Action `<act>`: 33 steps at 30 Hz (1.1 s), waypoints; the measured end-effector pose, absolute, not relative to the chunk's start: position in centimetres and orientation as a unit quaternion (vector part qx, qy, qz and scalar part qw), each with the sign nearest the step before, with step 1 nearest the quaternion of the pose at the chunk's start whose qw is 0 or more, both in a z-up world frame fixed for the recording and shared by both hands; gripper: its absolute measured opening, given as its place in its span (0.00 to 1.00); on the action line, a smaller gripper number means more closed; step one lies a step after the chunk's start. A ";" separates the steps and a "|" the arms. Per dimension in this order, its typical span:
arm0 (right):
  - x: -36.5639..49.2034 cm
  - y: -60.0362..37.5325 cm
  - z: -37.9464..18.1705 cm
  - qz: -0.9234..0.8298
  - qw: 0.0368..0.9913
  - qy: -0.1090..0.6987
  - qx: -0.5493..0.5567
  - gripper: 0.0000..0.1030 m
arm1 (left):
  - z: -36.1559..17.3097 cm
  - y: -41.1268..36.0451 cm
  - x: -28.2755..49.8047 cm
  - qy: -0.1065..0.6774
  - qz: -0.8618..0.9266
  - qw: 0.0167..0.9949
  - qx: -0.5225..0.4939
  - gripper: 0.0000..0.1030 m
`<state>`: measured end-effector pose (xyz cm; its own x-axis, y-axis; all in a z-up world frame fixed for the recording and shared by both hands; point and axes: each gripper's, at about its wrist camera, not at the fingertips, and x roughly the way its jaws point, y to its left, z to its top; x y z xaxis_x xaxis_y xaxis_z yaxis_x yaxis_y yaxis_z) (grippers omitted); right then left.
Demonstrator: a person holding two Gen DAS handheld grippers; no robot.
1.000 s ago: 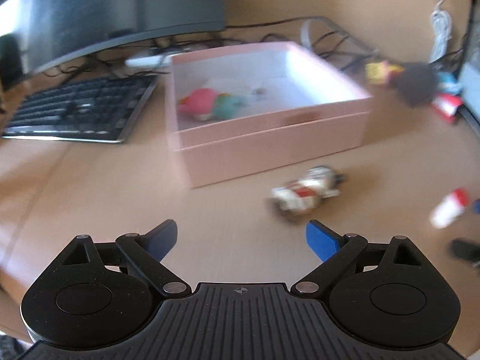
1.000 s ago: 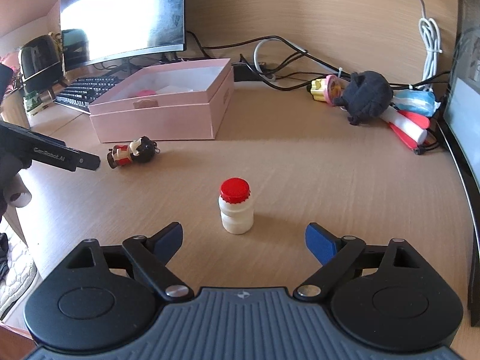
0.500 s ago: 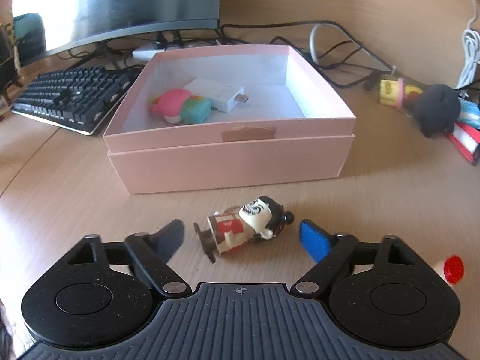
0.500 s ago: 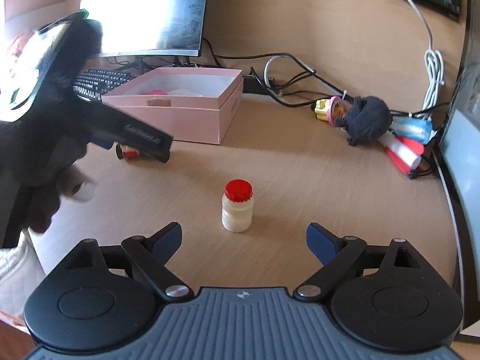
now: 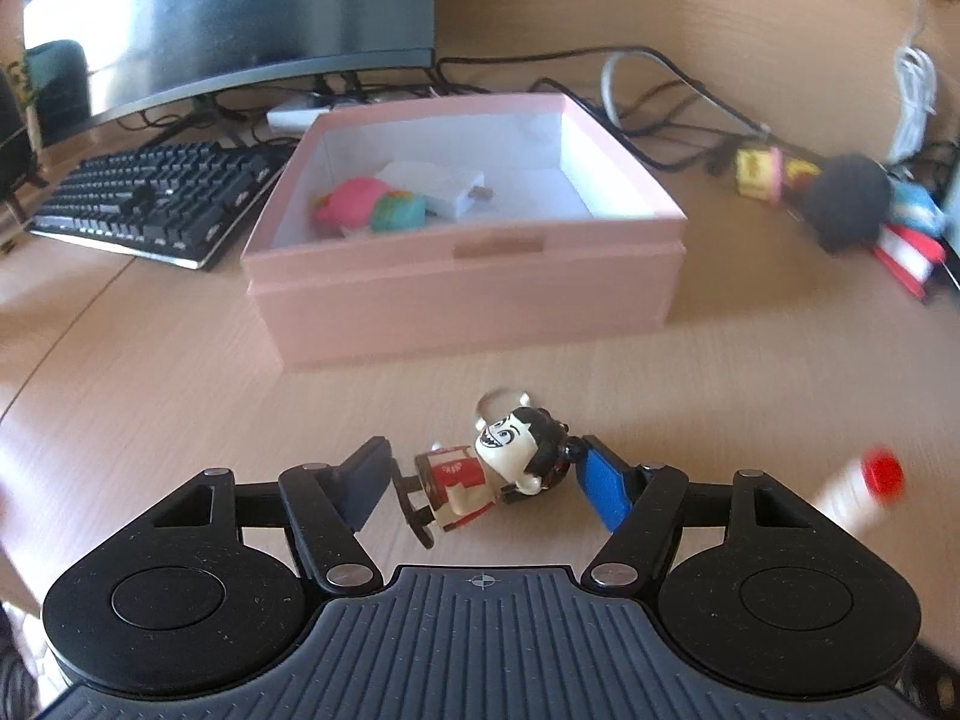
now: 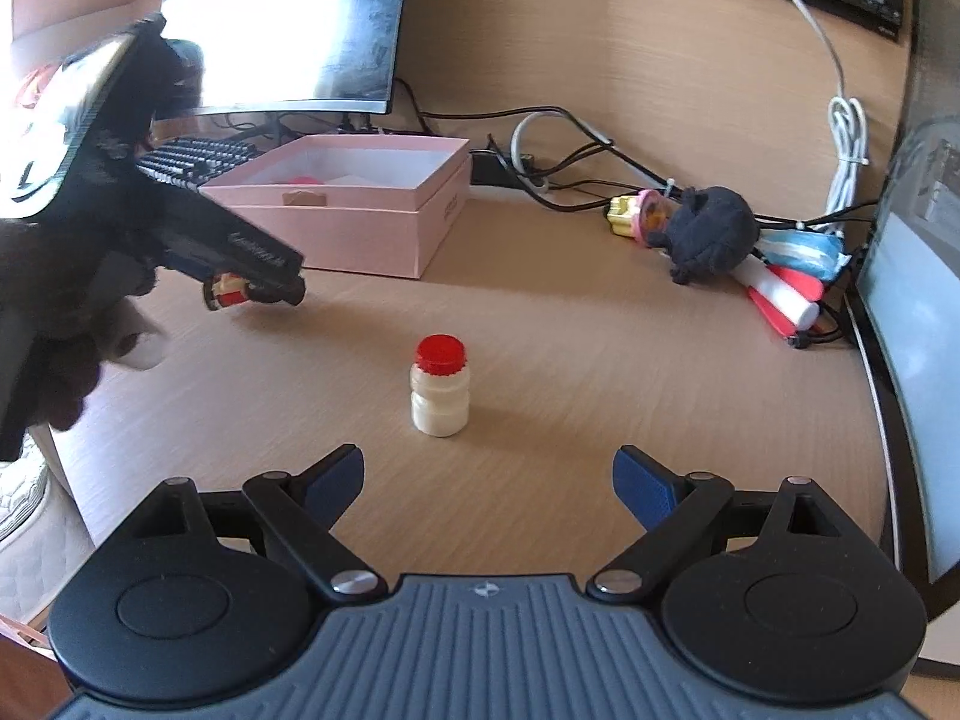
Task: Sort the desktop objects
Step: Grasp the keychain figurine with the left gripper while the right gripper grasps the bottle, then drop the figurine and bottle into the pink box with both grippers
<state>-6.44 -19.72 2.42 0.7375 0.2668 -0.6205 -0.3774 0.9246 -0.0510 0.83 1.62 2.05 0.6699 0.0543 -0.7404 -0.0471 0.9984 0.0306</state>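
Left wrist: pink box [image 5: 462, 294] (toys [image 5: 372, 210] inside)

Pale wooden desk [image 6: 600, 360] against matching wooden wall [image 6: 600, 48]; bright light reflected on dark monitor [image 6: 282, 30]; black keyboard [image 5: 150, 198] beside.

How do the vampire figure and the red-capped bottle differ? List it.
The vampire figure lies on its side; the red-capped bottle stands upright. The figure sits between the fingers of the left tool, whose jaws are closing; the bottle stands ahead of the open right tool, outside its fingers. The figure lies nearer the pink box than the bottle. Both rest on the desk, outside the box.
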 end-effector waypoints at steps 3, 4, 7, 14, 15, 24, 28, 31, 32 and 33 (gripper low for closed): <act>-6.1 -19.0 2.3 0.188 0.925 0.317 -0.093 0.88 | 1.9 1.6 -1.4 0.416 0.015 0.909 0.010 0.71; -5.9 -18.8 2.3 0.193 0.924 0.317 -0.095 0.88 | 1.9 1.7 -2.1 0.418 0.012 0.908 0.009 0.71; -4.4 -18.3 2.3 0.206 0.919 0.324 -0.088 0.73 | 2.0 1.6 -3.7 0.418 0.005 0.908 0.006 0.71; -0.7 -17.0 1.8 0.212 0.908 0.351 -0.087 0.28 | 2.1 1.8 -5.0 0.420 -0.007 0.907 0.006 0.71; -0.7 -16.9 2.0 0.216 0.907 0.350 -0.092 0.25 | 2.2 1.9 -5.2 0.420 -0.008 0.907 0.006 0.71; -2.9 -17.3 6.5 0.256 0.903 0.322 -0.121 0.24 | 4.8 2.4 -6.4 0.387 -0.033 0.921 0.020 0.71; -3.0 -17.0 10.2 0.264 0.915 0.275 -0.133 0.24 | 7.6 2.9 -6.2 0.343 -0.041 0.938 0.024 0.71; -2.8 -16.6 13.1 0.264 0.926 0.226 -0.144 0.24 | 10.0 3.4 -5.2 0.308 -0.040 0.950 0.028 0.71; -2.5 -16.4 14.2 0.262 0.931 0.207 -0.146 0.24 | 10.9 3.7 -4.6 0.294 -0.042 0.954 0.032 0.71; -2.3 -16.3 15.1 0.259 0.936 0.191 -0.145 0.24 | 11.7 3.9 -3.9 0.281 -0.043 0.958 0.037 0.71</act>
<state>-2.33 -16.35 15.14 0.7929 0.4288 -0.4330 -0.5394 0.8244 -0.1715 -3.94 3.89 11.71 0.8389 -0.0616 -0.5408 0.1029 0.9936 0.0464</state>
